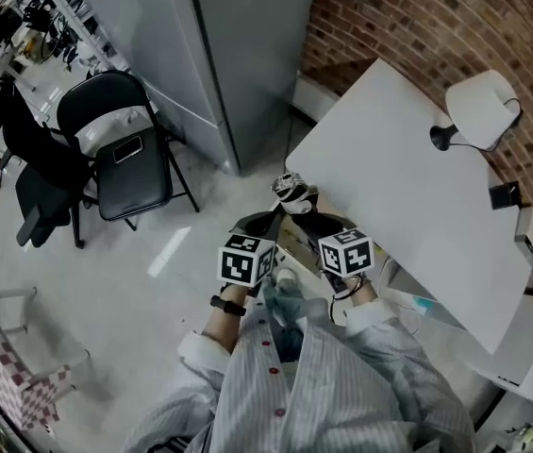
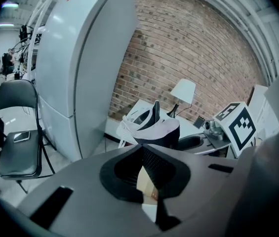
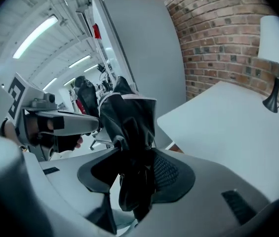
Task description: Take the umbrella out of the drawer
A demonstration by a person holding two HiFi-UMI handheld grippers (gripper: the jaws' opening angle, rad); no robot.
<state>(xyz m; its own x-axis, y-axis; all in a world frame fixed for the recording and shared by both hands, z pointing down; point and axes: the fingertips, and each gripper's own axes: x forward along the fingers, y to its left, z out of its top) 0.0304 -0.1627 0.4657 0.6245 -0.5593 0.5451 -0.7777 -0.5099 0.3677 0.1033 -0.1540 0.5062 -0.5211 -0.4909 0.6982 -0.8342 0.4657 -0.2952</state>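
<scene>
The folded black umbrella (image 1: 290,191) with white trim stands upright between the two grippers, in front of the white table's corner. My right gripper (image 1: 309,218) is shut on it; in the right gripper view the umbrella's (image 3: 129,125) dark fabric fills the gap of the right gripper (image 3: 134,168). My left gripper (image 1: 264,223) is just left of the umbrella and apart from it. In the left gripper view the left gripper (image 2: 142,150) has its pads meeting at the tip with nothing held, and the umbrella (image 2: 153,128) rises beyond it. A pale wooden strip (image 1: 291,244) under the table edge shows below both grippers.
The white table (image 1: 408,187) carries a white lamp (image 1: 478,109) and a small black item (image 1: 504,194). A tall grey cabinet (image 1: 238,55) stands behind it against a brick wall (image 1: 417,17). A black folding chair (image 1: 126,163) with a phone on its seat stands at the left.
</scene>
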